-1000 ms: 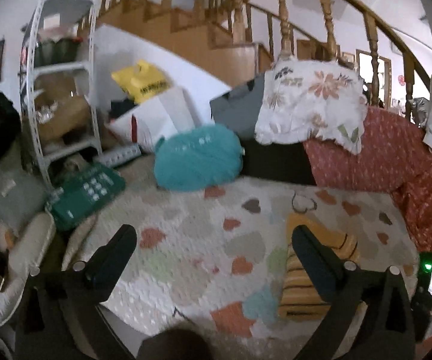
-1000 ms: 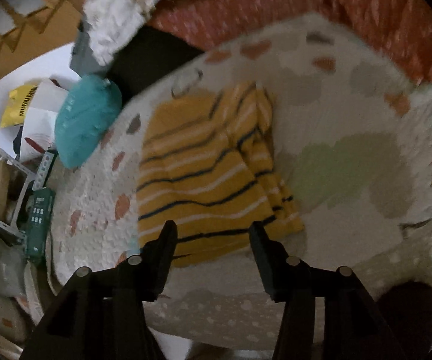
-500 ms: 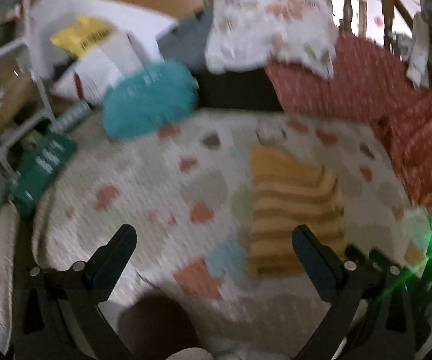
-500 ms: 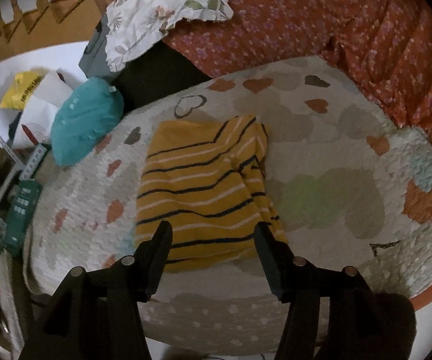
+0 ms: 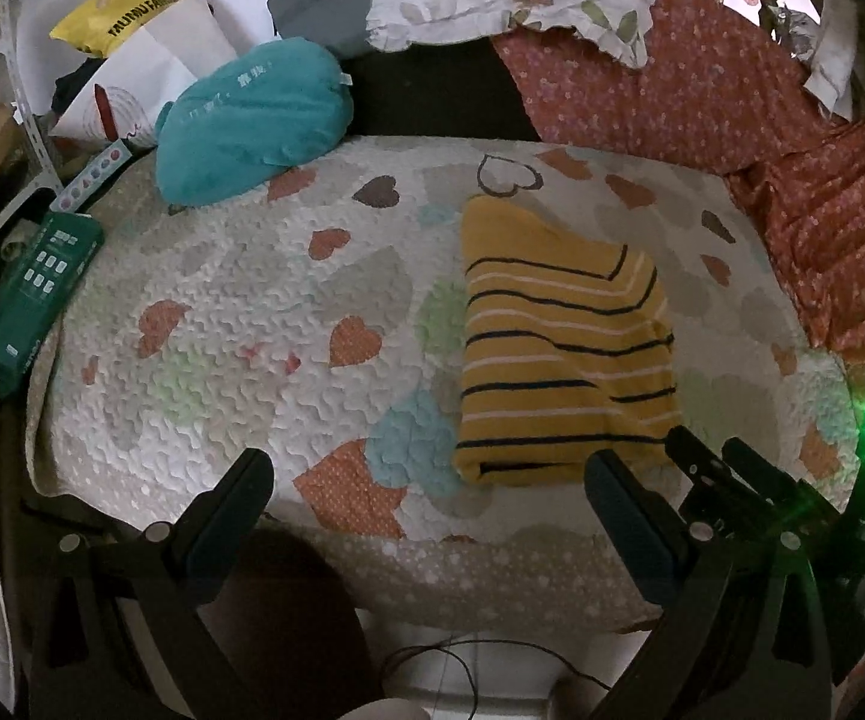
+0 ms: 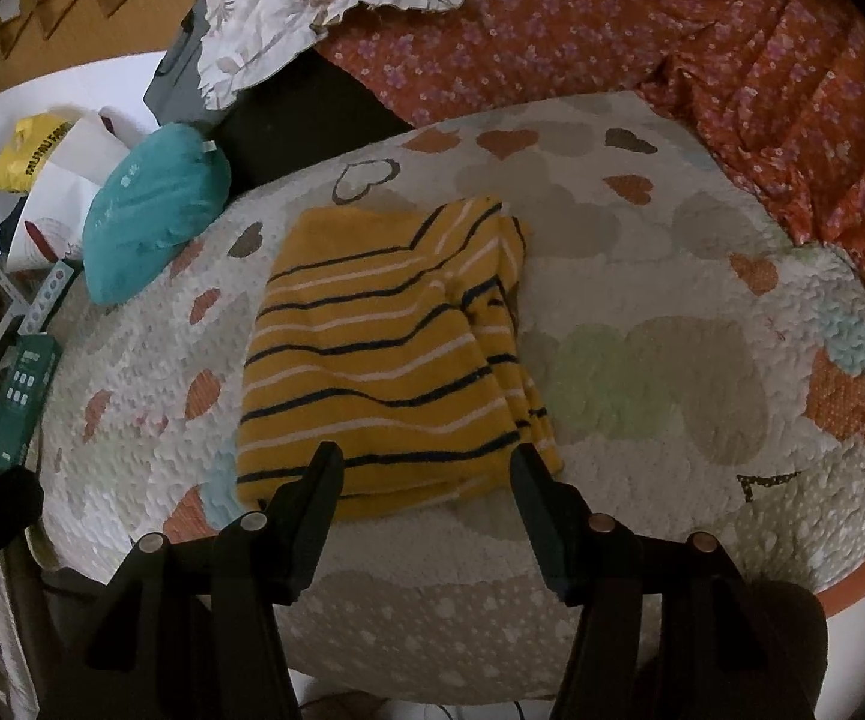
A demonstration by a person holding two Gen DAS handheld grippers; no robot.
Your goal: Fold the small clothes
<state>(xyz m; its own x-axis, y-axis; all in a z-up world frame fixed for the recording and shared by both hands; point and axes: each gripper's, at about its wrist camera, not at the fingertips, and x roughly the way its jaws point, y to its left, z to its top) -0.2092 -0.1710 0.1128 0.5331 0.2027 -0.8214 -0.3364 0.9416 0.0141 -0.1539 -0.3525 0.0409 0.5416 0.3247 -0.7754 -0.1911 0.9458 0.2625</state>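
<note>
Now my left tongs [image 5: 426, 489] and right tongs [image 6: 426, 474] both gape wide, holding nothing. My folded yellow striped sweater [image 6: 384, 360] lies mid-frame on the heart-patterned quilt [image 5: 240, 312], its near hem just beyond the right tongs' tips; a teal pillow [image 5: 252, 117] sits upper left.

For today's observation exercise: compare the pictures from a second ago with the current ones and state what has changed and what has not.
The left gripper has tipped down from the staircase toward the quilt, so the striped yellow garment now shows whole. The right gripper has steadied at the garment's near edge. Nothing was grasped or released: both grippers stay open, and the garment stays folded on the quilt, with the teal cushion unmoved.
</note>
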